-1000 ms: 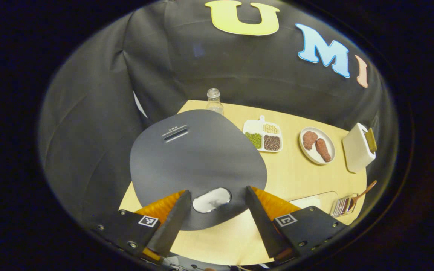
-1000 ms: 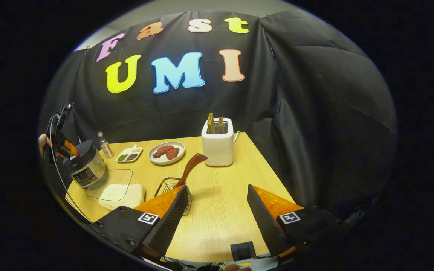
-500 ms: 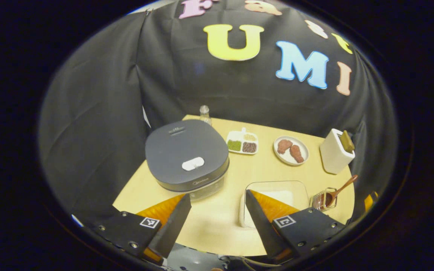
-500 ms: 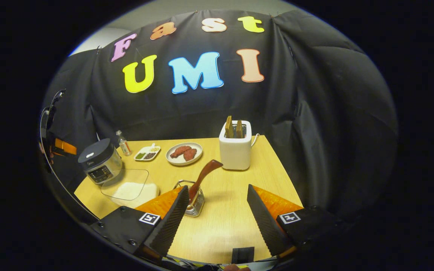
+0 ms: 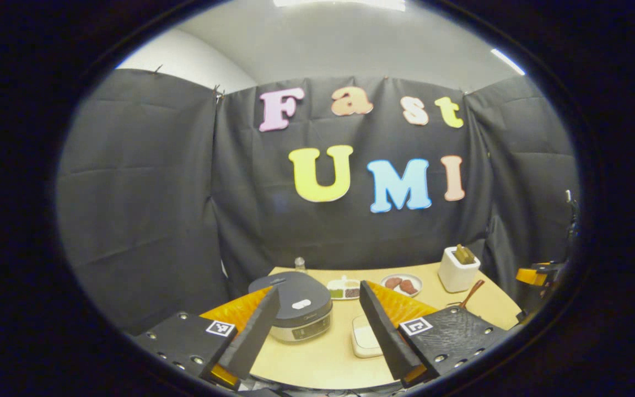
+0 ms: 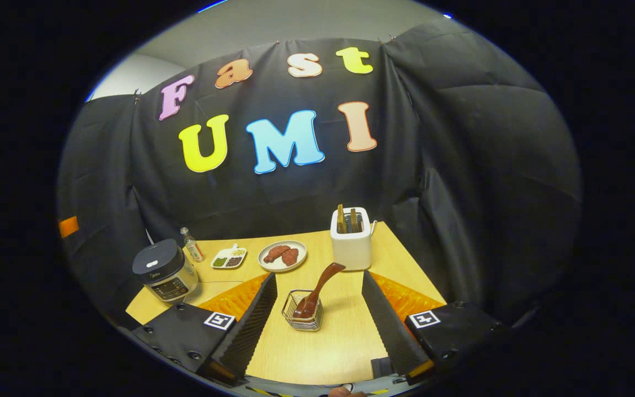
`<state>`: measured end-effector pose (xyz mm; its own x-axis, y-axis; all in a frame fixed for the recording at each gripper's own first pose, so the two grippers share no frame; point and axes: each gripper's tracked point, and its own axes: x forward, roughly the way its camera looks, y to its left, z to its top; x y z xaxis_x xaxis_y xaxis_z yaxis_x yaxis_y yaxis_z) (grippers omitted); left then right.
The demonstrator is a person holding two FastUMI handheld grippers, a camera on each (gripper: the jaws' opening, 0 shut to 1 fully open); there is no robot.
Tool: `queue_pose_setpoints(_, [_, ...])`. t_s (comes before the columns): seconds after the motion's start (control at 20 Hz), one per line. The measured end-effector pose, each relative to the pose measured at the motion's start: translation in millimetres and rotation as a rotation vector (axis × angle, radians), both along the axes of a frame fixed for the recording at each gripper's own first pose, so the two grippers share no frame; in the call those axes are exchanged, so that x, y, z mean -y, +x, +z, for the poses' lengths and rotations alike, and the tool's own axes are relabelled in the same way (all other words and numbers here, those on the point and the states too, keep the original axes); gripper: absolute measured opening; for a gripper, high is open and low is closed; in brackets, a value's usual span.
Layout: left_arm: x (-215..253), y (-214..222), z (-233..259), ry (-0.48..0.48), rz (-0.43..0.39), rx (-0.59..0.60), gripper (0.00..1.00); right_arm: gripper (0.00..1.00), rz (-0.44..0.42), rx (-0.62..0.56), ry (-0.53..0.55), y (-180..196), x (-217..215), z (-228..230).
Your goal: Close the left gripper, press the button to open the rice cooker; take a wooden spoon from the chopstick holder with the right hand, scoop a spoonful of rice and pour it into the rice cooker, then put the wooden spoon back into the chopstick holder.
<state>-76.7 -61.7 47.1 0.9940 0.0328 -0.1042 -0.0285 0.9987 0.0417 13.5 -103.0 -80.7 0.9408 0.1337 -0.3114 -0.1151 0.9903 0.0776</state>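
The rice cooker (image 5: 295,311) stands on the table's left with its dark lid down and a white button (image 5: 301,304) on top. My left gripper (image 5: 315,331) is open and empty, held back from the cooker and well apart from it. A brown wooden spoon (image 6: 317,289) leans in the wire chopstick holder (image 6: 302,311). My right gripper (image 6: 315,325) is open, with the holder seen between its fingers but farther off. The cooker (image 6: 164,270) is far left in the right gripper view. A clear container of rice (image 5: 364,336) lies right of the cooker, partly behind a finger.
At the back of the wooden table (image 6: 323,353) stand a white toaster (image 6: 351,245) with two slices, a plate of meat (image 6: 282,256), a divided tray of beans (image 6: 229,258) and a small bottle (image 6: 192,245). The other gripper (image 5: 538,274) shows at far right.
My left gripper has drawn back from just over the cooker lid and tilted up, still open. My right gripper has also pulled back and now faces the spoon holder. The lid stays down.
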Motion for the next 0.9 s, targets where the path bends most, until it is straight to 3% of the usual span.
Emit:
queue_pose_setpoints(0.35, [16, -49, 18, -0.097, -0.088, 0.136, 0.93, 0.98, -0.018, 0.159, -0.064, -18, -3, 55])
queue_pose_setpoints(0.5, [5, -67, 12, -0.138, -0.071, 0.136, 0.92, 0.98, -0.007, 0.202, -0.085, -20, -7, 69])
queue_pose_setpoints(0.8, [-6, -90, 6, -0.116, -0.043, 0.120, 0.92, 0.99, 0.028, 0.233, -0.126, -33, -14, 74])
queue_pose_setpoints(0.9, [-3, -93, 4, -0.121, -0.040, 0.118, 0.92, 0.94, 0.036, 0.226, -0.129, -37, -14, 71])
